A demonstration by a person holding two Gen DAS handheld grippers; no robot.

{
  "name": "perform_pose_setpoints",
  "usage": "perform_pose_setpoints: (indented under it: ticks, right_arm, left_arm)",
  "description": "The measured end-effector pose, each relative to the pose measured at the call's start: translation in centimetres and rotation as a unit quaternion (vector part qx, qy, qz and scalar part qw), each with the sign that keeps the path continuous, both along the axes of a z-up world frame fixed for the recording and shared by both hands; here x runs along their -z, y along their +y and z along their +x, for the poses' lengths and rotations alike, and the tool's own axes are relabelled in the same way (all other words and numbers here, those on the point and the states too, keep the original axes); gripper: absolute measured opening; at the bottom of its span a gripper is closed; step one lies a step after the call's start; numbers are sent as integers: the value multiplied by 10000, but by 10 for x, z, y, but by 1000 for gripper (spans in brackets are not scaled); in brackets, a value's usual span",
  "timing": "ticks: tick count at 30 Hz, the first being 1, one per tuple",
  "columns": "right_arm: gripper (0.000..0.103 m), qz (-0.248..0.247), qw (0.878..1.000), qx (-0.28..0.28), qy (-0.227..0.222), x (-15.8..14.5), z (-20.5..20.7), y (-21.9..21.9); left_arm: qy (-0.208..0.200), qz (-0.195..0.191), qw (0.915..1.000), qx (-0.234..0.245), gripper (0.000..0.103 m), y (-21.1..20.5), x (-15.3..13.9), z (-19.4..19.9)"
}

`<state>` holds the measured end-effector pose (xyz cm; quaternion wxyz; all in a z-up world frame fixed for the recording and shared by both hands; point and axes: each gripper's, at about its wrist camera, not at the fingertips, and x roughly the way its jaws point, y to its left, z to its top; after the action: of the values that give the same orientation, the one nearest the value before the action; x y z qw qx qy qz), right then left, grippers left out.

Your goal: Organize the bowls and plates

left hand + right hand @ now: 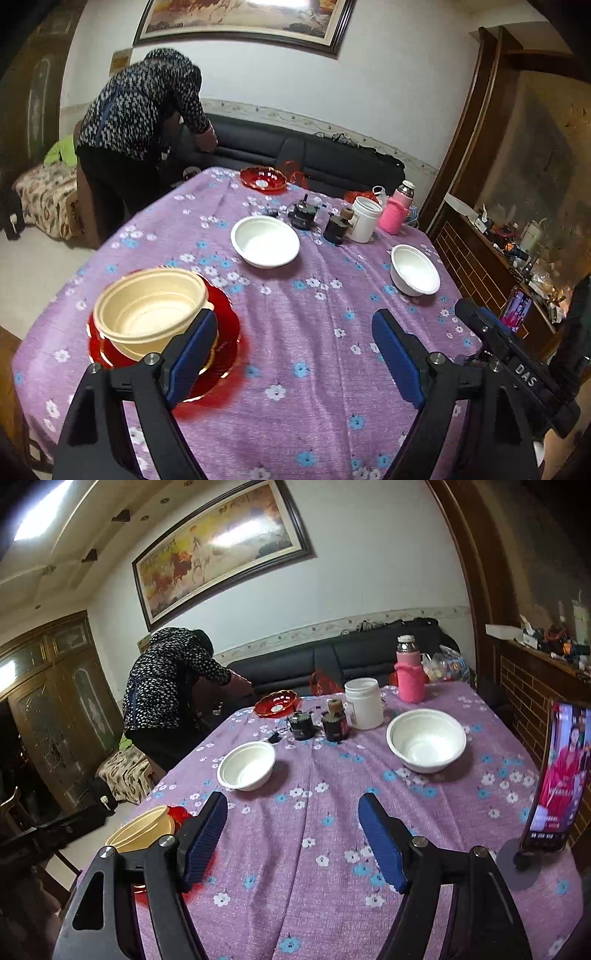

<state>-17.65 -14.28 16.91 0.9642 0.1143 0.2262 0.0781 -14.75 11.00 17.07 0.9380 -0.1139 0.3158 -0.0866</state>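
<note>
A cream bowl (147, 310) sits on a red plate (225, 332) at the near left of the purple flowered table (314, 369). Two white bowls stand further back, one mid-table (265, 240) and one at the right (414, 269). A second red plate (263, 179) lies at the far edge. My left gripper (295, 347) is open and empty, its left finger just in front of the cream bowl. My right gripper (293, 834) is open and empty above the cloth, with the cream bowl (140, 830), mid white bowl (246, 765) and right white bowl (425, 740) ahead.
A white jar (365, 219), a pink-sleeved bottle (397, 210) and two small dark pots (303, 214) stand at the back of the table. A phone on a stand (557, 779) is at the right edge. A person (140, 122) bends over a black sofa behind.
</note>
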Motion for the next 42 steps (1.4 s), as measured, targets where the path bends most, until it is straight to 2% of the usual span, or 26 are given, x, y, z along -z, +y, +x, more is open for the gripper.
perform_pose_setpoints:
  ticks: [5,8,14,18,21,23,26,30,37,42]
  right_arm:
    - [80,-43,9999,-111,64,2,8,11]
    - [80,-100,9994,-265,173,5,21,26]
    - [80,-238,9949,-973,101,-24,64,96]
    - [80,103,9874,-1533,384,-38,95,139]
    - [80,404,9819,-1731,652,-26,101,155]
    - [80,220,9827,-1686,734,-11,99,161]
    - [80,-66,9851,-1488,857,12,90,153]
    - [80,-62,9887,-1084,1030,27,83,112]
    - [80,102,9948,-303,971,25,72,32]
    - [80,272,9947,-240,958,31,73,12]
  left_arm:
    - [196,8,9998,93,85,1,14,6]
    - [245,-55,9997,-39,85,19,19,9]
    - [232,-246,9980,-530,85,73,23,8]
    - [258,-383,9956,-814,85,102,27,5]
    - [213,-292,9944,-990,85,116,30,1]
    - [172,-199,9941,-1056,85,120,30,0]
    - [69,-74,9944,-1056,85,119,25,-4]
    - [-56,13,9955,-942,85,111,14,-7]
    - [-76,26,9985,-539,86,79,-6,5]
    - [138,37,9998,-150,86,44,4,16]
